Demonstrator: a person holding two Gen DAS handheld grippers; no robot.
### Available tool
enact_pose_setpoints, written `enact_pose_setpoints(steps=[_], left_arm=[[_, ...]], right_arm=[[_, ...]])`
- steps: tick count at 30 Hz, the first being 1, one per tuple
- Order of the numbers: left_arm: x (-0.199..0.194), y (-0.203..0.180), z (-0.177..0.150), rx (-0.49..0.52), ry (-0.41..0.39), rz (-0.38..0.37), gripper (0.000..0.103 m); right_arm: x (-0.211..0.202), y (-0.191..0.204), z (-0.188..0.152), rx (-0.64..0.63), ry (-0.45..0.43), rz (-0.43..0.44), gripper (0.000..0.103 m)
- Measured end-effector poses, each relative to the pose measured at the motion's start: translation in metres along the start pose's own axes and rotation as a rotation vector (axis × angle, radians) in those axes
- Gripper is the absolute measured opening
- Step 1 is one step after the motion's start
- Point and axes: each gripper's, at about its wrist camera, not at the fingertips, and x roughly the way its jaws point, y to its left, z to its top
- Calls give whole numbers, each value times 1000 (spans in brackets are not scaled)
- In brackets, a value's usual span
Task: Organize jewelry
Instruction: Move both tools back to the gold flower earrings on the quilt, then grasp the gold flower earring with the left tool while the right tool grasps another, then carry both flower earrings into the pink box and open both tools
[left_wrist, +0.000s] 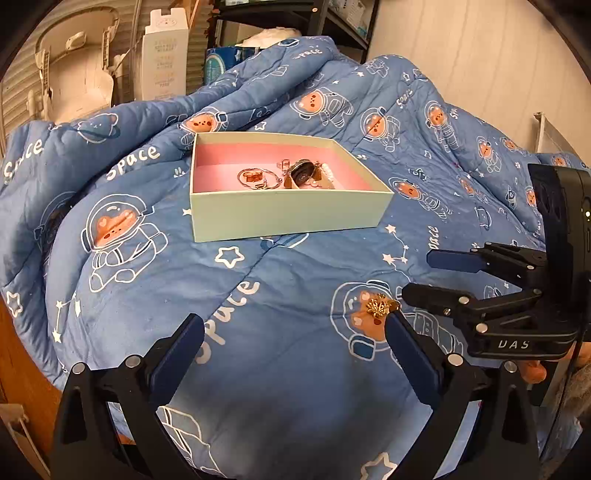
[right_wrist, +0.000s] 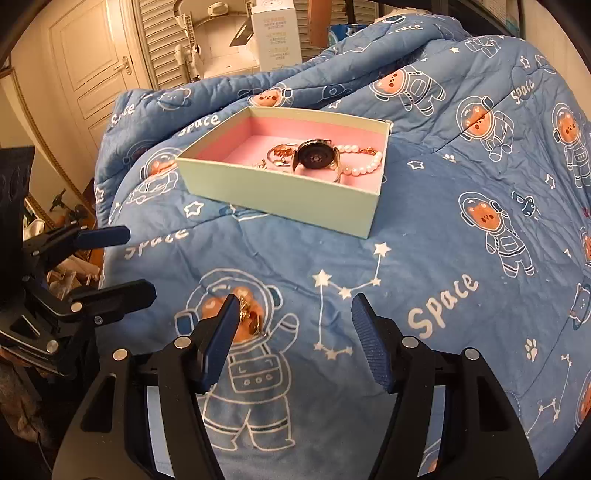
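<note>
A pale green box (left_wrist: 284, 212) with a pink lining sits on the blue space-print quilt (left_wrist: 258, 295); it also shows in the right wrist view (right_wrist: 280, 192). Inside lie a dark-faced watch (right_wrist: 316, 157), a pearl bracelet (right_wrist: 364, 164), gold rings and hoops (left_wrist: 255, 177). A small gold ornament (left_wrist: 378, 306) lies on the quilt by a printed bear; it also shows in the right wrist view (right_wrist: 249, 314). My left gripper (left_wrist: 295, 332) is open, its right fingertip beside the ornament. My right gripper (right_wrist: 291, 314) is open, its left finger against the ornament.
The quilt rises in a heaped fold (left_wrist: 332, 85) behind the box. White cartons (left_wrist: 164, 55) and dark shelving (left_wrist: 325, 22) stand at the back. A white door (right_wrist: 92, 62) is at the left, with clutter below (right_wrist: 62, 221). The bed edge drops off at the left (left_wrist: 22, 350).
</note>
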Motion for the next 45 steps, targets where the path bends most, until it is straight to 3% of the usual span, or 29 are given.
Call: enact_pose_setpoints(steps=[3, 8, 16, 23, 34, 41, 45], left_arm=[[-1, -2, -5, -5, 13, -15, 96], [-4, 3, -14, -81, 4, -52, 96], [-3, -5, -17, -35, 23, -38, 96], [-2, -5, -16, -28, 22, -19, 94], [17, -39, -3, 84, 57, -100, 59], [40, -50, 4, 85, 100, -138, 45], [50, -55, 7, 99, 114, -133, 30]], right_arm=[[1, 7, -10, -37, 8, -4, 50], [6, 13, -17, -70, 24, -11, 44], [15, 20, -11, -93, 22, -6, 32], [17, 25, -10, -104, 19, -1, 14], [4, 10, -19, 6, 34, 15, 12], [-4, -3, -25, 60, 40, 3, 12], [-6, -10, -27, 87, 45, -3, 12]])
